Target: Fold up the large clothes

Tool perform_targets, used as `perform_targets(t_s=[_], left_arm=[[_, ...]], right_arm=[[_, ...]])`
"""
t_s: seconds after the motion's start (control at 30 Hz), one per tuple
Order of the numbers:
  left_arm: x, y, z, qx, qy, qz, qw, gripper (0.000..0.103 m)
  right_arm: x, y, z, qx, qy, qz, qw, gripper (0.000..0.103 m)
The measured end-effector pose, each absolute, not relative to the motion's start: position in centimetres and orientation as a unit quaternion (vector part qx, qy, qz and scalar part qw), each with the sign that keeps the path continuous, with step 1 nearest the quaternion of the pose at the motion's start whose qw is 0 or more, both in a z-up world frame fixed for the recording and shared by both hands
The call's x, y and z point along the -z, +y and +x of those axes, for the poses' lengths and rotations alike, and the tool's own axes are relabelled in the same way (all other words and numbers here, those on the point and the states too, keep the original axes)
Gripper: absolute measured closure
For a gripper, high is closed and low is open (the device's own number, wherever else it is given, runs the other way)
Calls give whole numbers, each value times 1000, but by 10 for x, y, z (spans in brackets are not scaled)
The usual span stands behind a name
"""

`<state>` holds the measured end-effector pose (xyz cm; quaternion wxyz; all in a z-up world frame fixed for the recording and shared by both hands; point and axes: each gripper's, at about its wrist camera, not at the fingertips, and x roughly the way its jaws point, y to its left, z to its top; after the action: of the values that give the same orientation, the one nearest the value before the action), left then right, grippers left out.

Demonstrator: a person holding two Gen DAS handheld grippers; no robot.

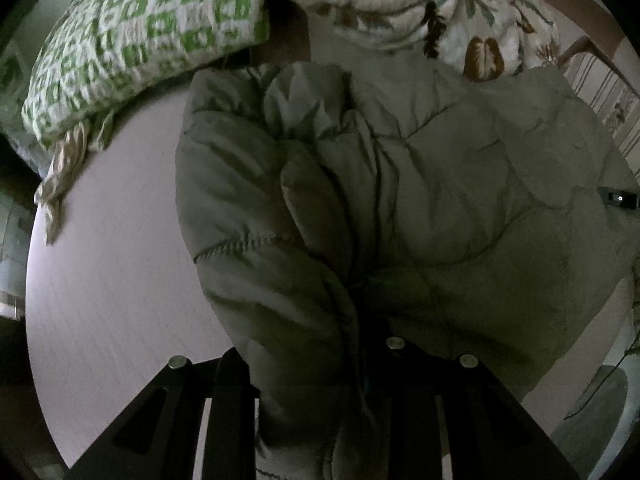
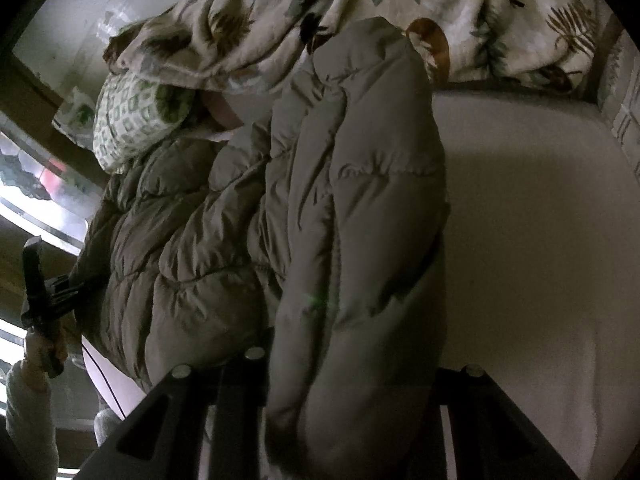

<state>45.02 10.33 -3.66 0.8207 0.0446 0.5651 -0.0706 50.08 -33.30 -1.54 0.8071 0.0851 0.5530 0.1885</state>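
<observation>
A large grey-green quilted puffer jacket [image 1: 420, 184] lies bunched on a pale bed surface [image 1: 104, 280]. My left gripper [image 1: 312, 400] is shut on a thick fold of the jacket that runs between its black fingers. In the right wrist view the jacket [image 2: 224, 240] fills the middle, and a padded sleeve or edge [image 2: 360, 300] runs between the fingers of my right gripper [image 2: 340, 420], which is shut on it. The left gripper [image 2: 40, 292] and the hand holding it show at the far left of the right wrist view, at the jacket's edge.
A green-and-white patterned pillow [image 1: 132, 48] lies at the back left. A leaf-print blanket [image 1: 420, 12] is heaped at the back; it also shows in the right wrist view [image 2: 360, 8]. A wooden chair [image 1: 580, 32] stands at the right. A window [image 2: 40, 184] is at the left.
</observation>
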Motion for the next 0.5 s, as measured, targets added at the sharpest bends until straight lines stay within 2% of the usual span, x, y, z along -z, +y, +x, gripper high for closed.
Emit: perform_targets(t_s=[0.13,0.33,0.43,0.5], left_arm=[[64,96,439,50,565,68,820,75],[71,84,434,33,552,95,828,73],[69,86,431,28,548,86,831,67],[64,85,418,22,544,70,836,59]], right_arm=[[44,-335,494,-174,562,93,803,75],[84,-339,499,-148,575,103,798,70],[83,-342,499,-144,572,104,800,65],[81,-345,499,-133,571,104,803,45]])
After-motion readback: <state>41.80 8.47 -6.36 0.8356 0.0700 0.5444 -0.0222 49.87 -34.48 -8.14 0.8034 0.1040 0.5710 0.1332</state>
